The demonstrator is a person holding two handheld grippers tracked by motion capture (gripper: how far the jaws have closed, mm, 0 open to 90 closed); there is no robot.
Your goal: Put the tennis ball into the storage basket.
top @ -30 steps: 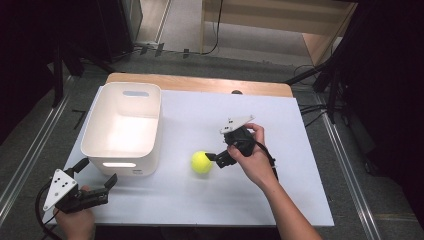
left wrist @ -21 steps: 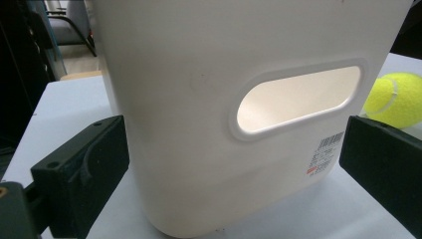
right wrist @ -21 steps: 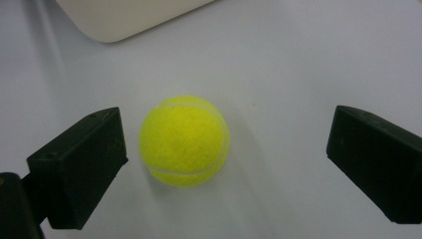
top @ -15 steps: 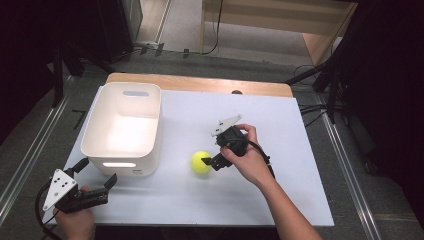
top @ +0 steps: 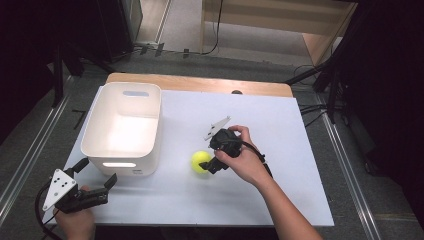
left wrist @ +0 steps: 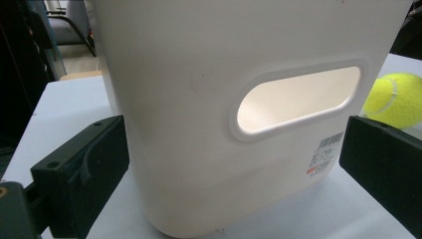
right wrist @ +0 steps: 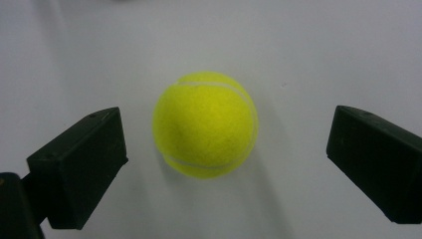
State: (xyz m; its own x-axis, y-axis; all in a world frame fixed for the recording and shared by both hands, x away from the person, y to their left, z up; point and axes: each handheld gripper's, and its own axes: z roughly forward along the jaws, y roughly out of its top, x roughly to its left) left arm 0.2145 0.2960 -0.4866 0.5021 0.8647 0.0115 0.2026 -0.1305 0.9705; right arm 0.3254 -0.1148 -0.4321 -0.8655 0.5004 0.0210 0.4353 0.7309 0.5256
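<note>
A yellow tennis ball lies on the white table, just right of the white bin. My right gripper hovers over the ball from its right, open; in the right gripper view the ball sits centred between the two wide-apart jaws, a little beyond their tips, with a gap on both sides. My left gripper rests open at the table's front left corner, pointing at the bin's near wall with its handle slot; the ball peeks past the bin's right side.
The bin stands empty at the table's left half. A wooden strip runs along the table's far edge. Metal rails flank the table on the floor, with cables at the far right.
My right gripper has shifted slightly left and toward the person, closing in over the ball. The ball, the bin and the left gripper stay put.
</note>
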